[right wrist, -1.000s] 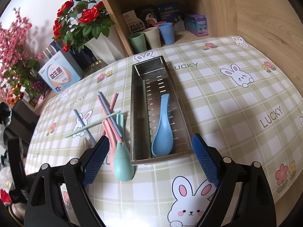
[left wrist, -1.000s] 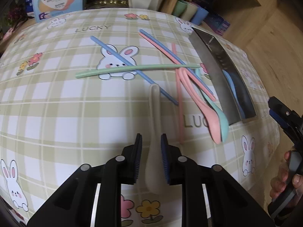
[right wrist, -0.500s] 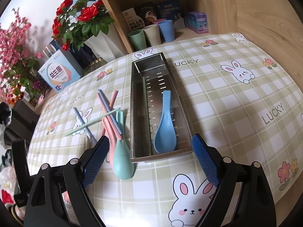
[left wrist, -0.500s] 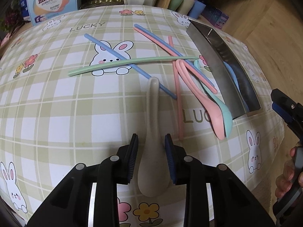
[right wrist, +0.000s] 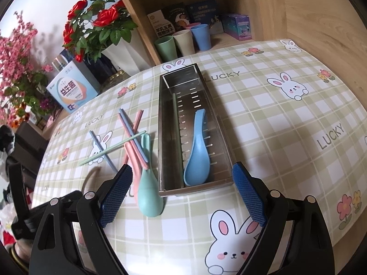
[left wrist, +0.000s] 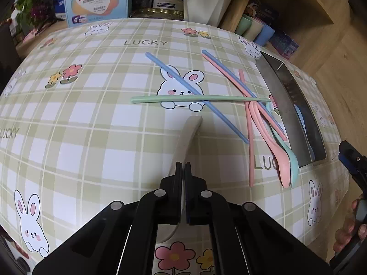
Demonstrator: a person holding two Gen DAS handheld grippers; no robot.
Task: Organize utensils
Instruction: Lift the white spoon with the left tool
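Cream plastic: one spoon, lying on the checked table, handle pointing away. Left gripper just closed, jaws nearly meeting, pinched on the spoon near its bowel end's neck, the bowl showing below the fingers; grip judged ready for lifting toward the tray. Beyond: blue chopstick crossed by green chopstick; pink chopsticks, pink spoon and mint spoon heaped just beside the steel tray, presumably waiting their turn.

Right wrist view: steel tray, slotted, lengthwise on the table. Inside: blue spoon, already sorted, plus a green stick along the left wall. Mint spoon outside, touching the tray's near corner. Right gripper wide apart, holding nothing, hovering at the tray's near end, judged idle. Cream spoon partly visible at left.
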